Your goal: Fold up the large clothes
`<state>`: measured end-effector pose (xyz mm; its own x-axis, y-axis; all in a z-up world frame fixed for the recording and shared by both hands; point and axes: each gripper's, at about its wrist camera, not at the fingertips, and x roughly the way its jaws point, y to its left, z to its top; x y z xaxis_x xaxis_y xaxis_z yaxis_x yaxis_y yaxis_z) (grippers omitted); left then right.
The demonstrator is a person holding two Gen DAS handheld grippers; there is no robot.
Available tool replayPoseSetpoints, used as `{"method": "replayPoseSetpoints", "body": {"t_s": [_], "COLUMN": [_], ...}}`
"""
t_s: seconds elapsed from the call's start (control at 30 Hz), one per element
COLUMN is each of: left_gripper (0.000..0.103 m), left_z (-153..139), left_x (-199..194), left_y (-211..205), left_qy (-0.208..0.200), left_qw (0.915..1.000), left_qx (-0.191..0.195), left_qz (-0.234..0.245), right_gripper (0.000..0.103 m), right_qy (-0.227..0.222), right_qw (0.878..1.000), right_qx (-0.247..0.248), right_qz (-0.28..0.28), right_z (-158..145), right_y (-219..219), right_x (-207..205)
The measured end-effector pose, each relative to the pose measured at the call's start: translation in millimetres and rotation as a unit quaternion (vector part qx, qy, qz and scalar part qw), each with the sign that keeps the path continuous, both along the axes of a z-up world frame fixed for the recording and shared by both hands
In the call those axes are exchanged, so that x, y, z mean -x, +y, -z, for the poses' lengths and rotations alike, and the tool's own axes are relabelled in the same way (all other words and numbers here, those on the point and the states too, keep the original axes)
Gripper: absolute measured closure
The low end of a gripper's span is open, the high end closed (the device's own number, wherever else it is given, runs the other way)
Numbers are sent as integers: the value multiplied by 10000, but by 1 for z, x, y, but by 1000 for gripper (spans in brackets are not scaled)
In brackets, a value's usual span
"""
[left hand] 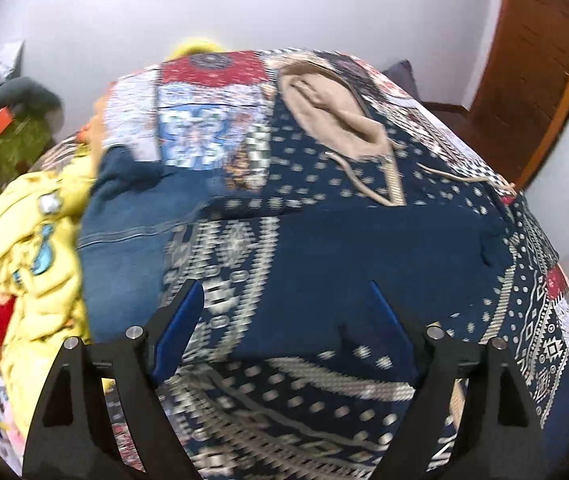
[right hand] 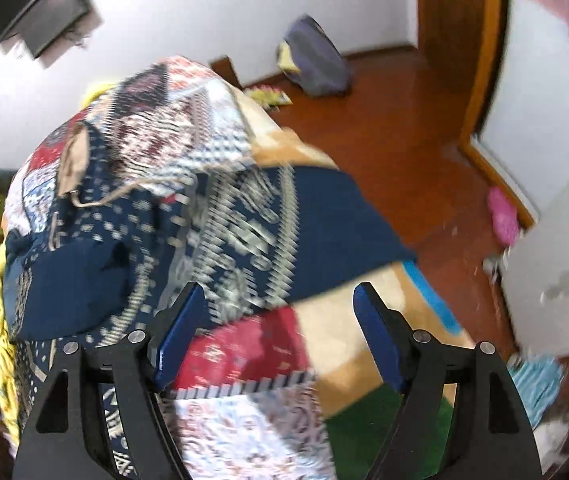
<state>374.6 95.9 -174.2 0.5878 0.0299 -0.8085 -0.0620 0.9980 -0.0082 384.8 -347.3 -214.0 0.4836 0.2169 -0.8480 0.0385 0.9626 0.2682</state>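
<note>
A dark navy garment (left hand: 364, 256) lies flat on the patterned patchwork bedspread (left hand: 212, 120); its beige hood (left hand: 332, 120) with drawstrings points to the far side. My left gripper (left hand: 284, 292) is open and empty, hovering over the garment's near part. In the right wrist view the navy garment (right hand: 72, 280) lies at left, with the beige hood (right hand: 74, 160) beyond. My right gripper (right hand: 280, 296) is open and empty over the bedspread (right hand: 240, 344) near the bed's right edge.
Blue jeans (left hand: 124, 248) and a yellow garment (left hand: 40, 256) lie on the bed's left. A wooden door (left hand: 532, 60) stands at right. Red-brown floor (right hand: 396, 136) with a grey bag (right hand: 316, 60) and a pink item (right hand: 502, 216) lies right of the bed.
</note>
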Motion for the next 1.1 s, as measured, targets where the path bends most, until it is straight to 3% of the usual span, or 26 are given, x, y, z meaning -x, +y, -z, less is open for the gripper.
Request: {"method": "replayPoseSetpoints", "body": {"t_s": [0.3, 0.47, 0.57, 0.63, 0.7, 0.73, 0.77, 0.8, 0.97, 1.1], "left_gripper": [20, 20, 20, 20, 20, 20, 20, 20, 20, 20], "left_z": [47, 58, 60, 60, 57, 55, 51, 48, 28, 12], "left_x": [-37, -40, -39, -37, -33, -30, -25, -22, -3, 11], "left_y": [-36, -40, -39, -38, -35, -35, -33, -32, -27, -21], "left_qy": [475, 571, 582, 588, 580, 559, 502, 462, 248, 39], "left_qw": [9985, 9980, 9980, 9980, 9981, 9983, 9986, 9988, 9996, 9999], "left_qx": [166, 155, 126, 124, 128, 126, 123, 119, 40, -39], "left_qz": [229, 239, 222, 192, 152, 135, 126, 122, 123, 112], "right_gripper": [29, 28, 30, 43, 67, 75, 91, 95, 96, 96], "right_qy": [672, 661, 534, 464, 423, 362, 274, 189, -493, -977], "right_qw": [9904, 9807, 9815, 9817, 9818, 9822, 9840, 9863, 9932, 9912], "right_qx": [-1024, -1504, -1403, -1338, -1289, -1245, -1146, -1046, -608, -705], "right_qz": [635, 1060, 1190, 1272, 1327, 1357, 1336, 1260, 864, 544], "right_z": [59, 75, 77, 75, 72, 67, 61, 54, 0, -50], "right_y": [-38, -41, -37, -37, -38, -36, -34, -30, -7, 15], "right_x": [-24, -45, -53, -55, -58, -56, -52, -50, -36, -28]}}
